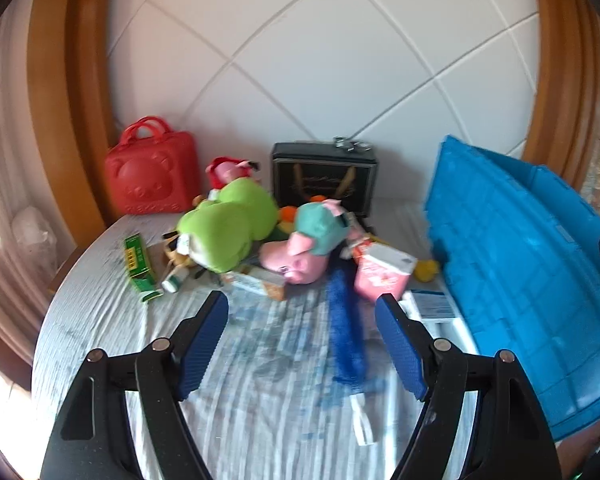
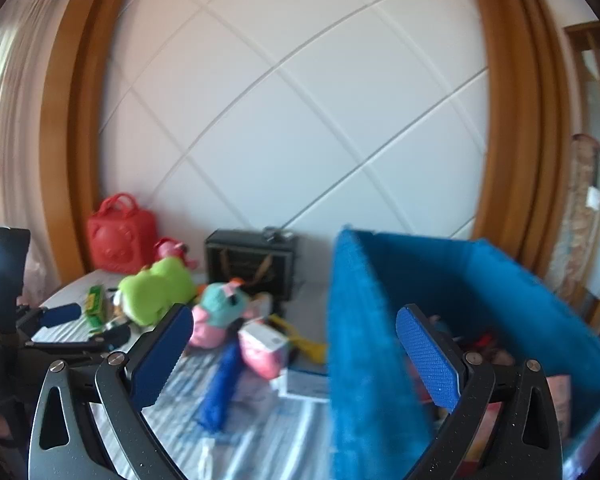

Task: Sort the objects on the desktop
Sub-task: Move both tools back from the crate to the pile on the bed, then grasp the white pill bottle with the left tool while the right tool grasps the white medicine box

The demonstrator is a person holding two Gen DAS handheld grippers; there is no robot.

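A heap of toys lies on the striped cloth [image 1: 260, 360]: a green plush [image 1: 228, 232], a pink pig plush with a teal cap [image 1: 304, 252], a long blue fuzzy strip [image 1: 346, 332] and a pink packet [image 1: 382, 276]. My left gripper [image 1: 302, 300] hovers open just short of the heap, with nothing between its fingers. A blue crate [image 1: 520, 280] stands to the right. In the right wrist view my right gripper [image 2: 296, 316] is open and empty, straddling the near wall of the blue crate [image 2: 372, 340]. The pig plush [image 2: 220, 312] and the left gripper [image 2: 90, 324] show to its left.
A red bear-face bag [image 1: 152, 176] and a black box [image 1: 324, 178] stand against the white padded wall at the back. A green carton [image 1: 138, 262], a small bottle [image 1: 174, 280], a yellow toy [image 1: 426, 270] and a white-and-blue box [image 1: 436, 308] lie around the heap. The crate holds several items [image 2: 484, 344].
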